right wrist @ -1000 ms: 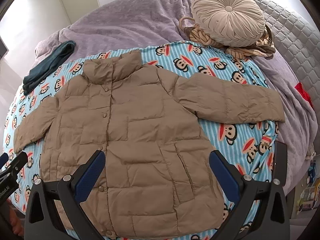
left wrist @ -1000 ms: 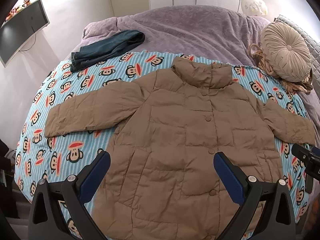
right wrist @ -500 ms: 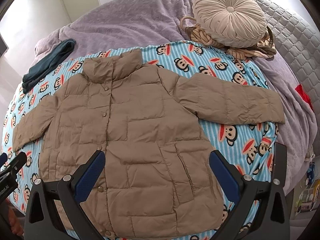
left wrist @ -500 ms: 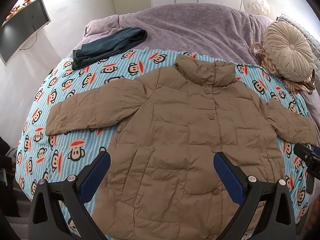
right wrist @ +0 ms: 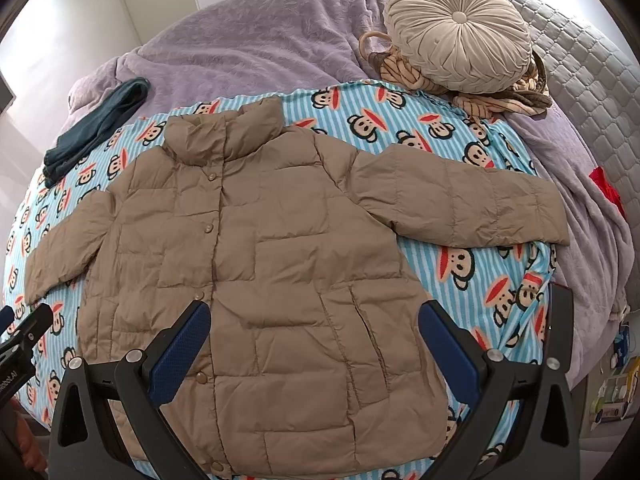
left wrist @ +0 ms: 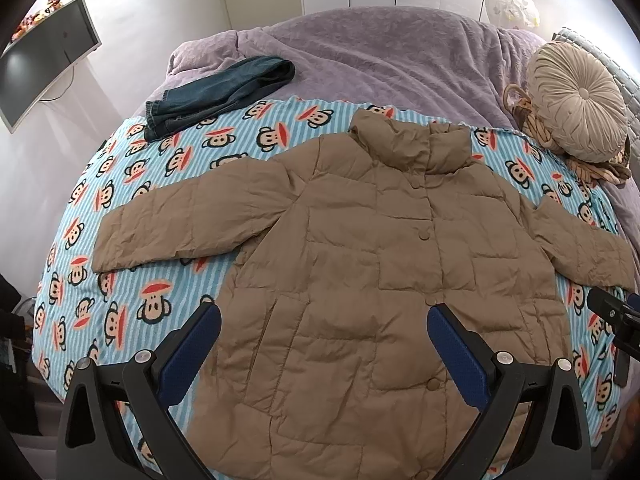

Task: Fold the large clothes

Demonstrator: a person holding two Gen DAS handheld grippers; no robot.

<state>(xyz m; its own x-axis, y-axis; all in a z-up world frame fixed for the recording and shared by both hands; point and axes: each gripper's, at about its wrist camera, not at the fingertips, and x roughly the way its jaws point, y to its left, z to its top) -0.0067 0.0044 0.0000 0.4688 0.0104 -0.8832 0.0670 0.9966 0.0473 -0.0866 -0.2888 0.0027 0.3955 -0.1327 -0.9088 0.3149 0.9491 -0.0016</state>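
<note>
A tan quilted jacket [left wrist: 384,264] lies flat and buttoned, front up, on a blue monkey-print blanket [left wrist: 132,184], both sleeves spread out sideways. It also shows in the right wrist view [right wrist: 256,256]. My left gripper [left wrist: 323,332] is open and empty, held above the jacket's lower left part. My right gripper [right wrist: 314,330] is open and empty, held above the jacket's lower right part. The right gripper's tip shows at the right edge of the left wrist view [left wrist: 614,314].
Folded dark jeans [left wrist: 216,94] lie at the blanket's far left corner. A round beige cushion [right wrist: 458,30] rests on a striped cloth at the far right. A purple bedspread [left wrist: 380,52] covers the bed beyond. A monitor [left wrist: 44,74] hangs on the left wall.
Both cameras have shifted slightly, so the jacket sits a little lower and farther in view. Both grippers stay open and the jacket has not moved.
</note>
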